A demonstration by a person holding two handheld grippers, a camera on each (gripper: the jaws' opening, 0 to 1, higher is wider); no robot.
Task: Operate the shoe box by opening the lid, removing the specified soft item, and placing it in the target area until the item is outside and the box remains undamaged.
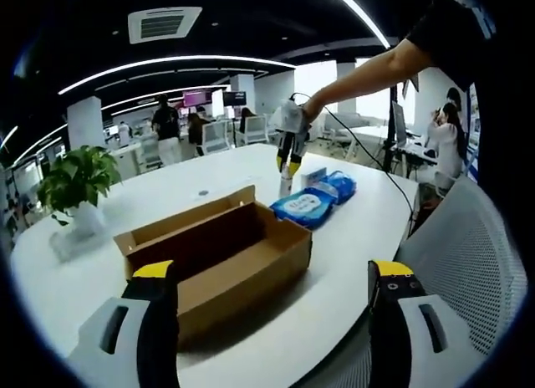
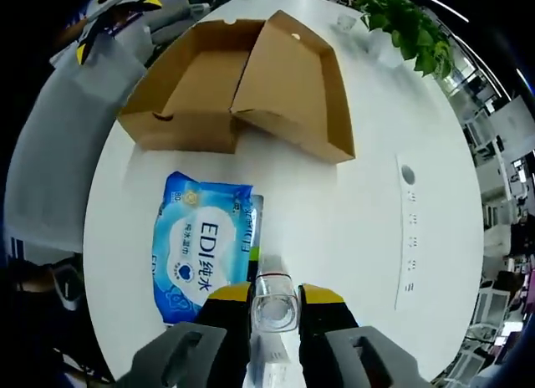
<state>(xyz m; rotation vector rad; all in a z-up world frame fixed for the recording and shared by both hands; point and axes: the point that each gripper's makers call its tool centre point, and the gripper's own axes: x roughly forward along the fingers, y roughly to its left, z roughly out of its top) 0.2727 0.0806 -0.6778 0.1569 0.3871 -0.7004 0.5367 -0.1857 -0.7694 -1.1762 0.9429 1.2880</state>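
The brown cardboard shoe box (image 1: 226, 254) lies open on the white table (image 1: 351, 229), with its lid (image 2: 292, 79) folded back beside the empty tray (image 2: 196, 79). A blue pack of wet wipes (image 2: 201, 250) lies flat on the table next to the box. My right gripper (image 2: 274, 292) is shut on a small clear bottle-like item (image 2: 274, 304), held just above the table beside the wipes pack (image 1: 313, 202). In the left gripper view, a person's arm holds this right gripper (image 1: 289, 154) over the pack. My left gripper (image 1: 273, 275) stands wide open before the box, holding nothing.
A potted plant (image 1: 77, 183) stands on the table's far side. A flat white socket strip (image 2: 408, 229) is set into the tabletop. A grey mesh chair (image 1: 468, 254) stands at the table's edge. Several people and desks fill the office behind.
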